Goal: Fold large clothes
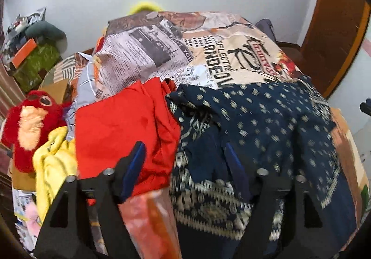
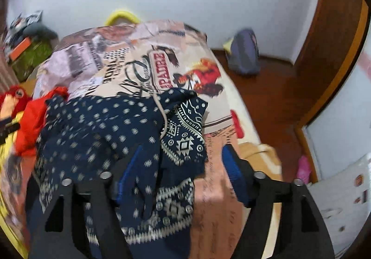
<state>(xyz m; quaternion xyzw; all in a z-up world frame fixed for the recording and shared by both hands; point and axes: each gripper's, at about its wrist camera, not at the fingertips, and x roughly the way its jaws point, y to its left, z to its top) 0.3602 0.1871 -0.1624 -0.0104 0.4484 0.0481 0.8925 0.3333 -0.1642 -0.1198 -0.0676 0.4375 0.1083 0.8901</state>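
Observation:
A large navy garment with cream dots and a patterned border lies crumpled on the bed; it also shows in the right wrist view. A red garment lies bunched to its left. My left gripper is open above the seam between the red and navy cloth. My right gripper is open over the navy garment's right edge, holding nothing.
The bed has a collage-print cover. A red plush toy and yellow cloth lie at the left. Boxes and clutter stand at the far left. A grey backpack sits on the wooden floor, with a brown door at the right.

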